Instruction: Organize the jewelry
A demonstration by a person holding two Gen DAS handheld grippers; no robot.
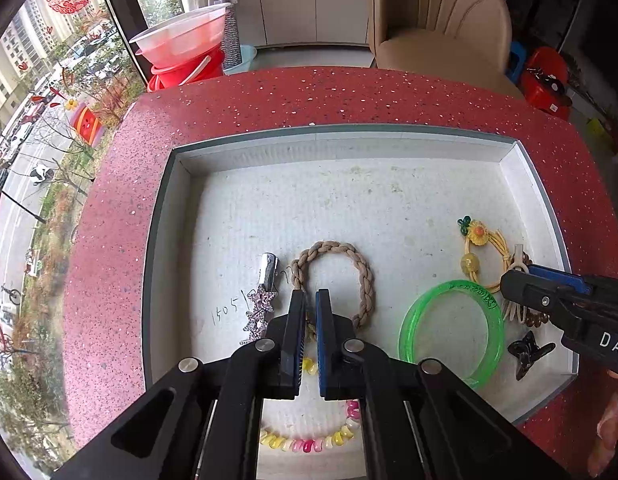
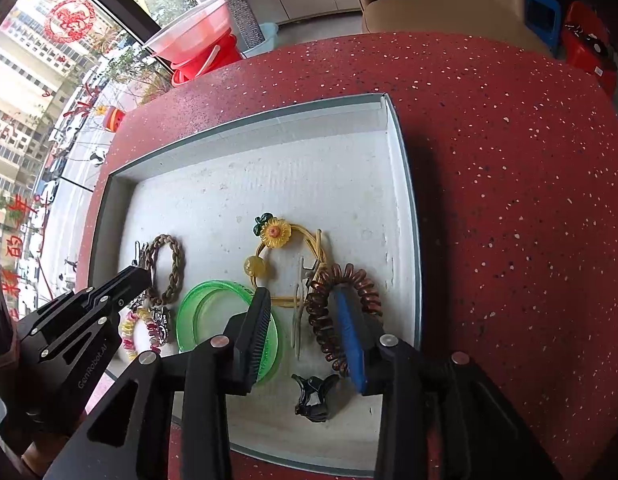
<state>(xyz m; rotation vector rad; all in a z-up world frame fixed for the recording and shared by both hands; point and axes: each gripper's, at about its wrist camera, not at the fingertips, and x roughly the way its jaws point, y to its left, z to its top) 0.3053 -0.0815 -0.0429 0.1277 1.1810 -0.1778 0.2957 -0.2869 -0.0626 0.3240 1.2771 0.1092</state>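
- A braided tan hair tie [image 1: 337,276] lies near the middle of a shallow white tray [image 1: 349,148]; the left gripper [image 1: 311,300] points down at its near-left curve, jaws drawn almost together with only a thin gap, and the braid passes right at the tips. Whether the pads pinch it cannot be told.
- Just left of the braid lies a silver hair clip [image 1: 263,296] with sparkling stars, beside handwritten digits on the tray floor.
- Nearer the camera, partly under the left gripper, curls a pink-and-yellow spiral hair tie [image 1: 309,442].
- Right of the braid, a clear green bangle [image 2: 213,312] lies flat on the tray.
- The right gripper [image 2: 305,308] stands partly open over the tray's right side: its black finger sits over the bangle's right edge, its blue finger [image 2: 351,340] lies inside the loop of a brown coil hair tie [image 2: 337,300]. A pale thin clip [image 2: 299,312] lies in the gap; the pads press on nothing.
- Beyond them rests a yellow cord hair tie with a sunflower charm [image 2: 275,233] and an amber bead.
- A small black claw clip [image 2: 313,398] sits nearest, at the tray's near-right.
- The tray rests on a red speckled tabletop [image 2: 509,200]; beyond stand red basins [image 1: 185,52] by the window and a beige chair [image 1: 441,20].
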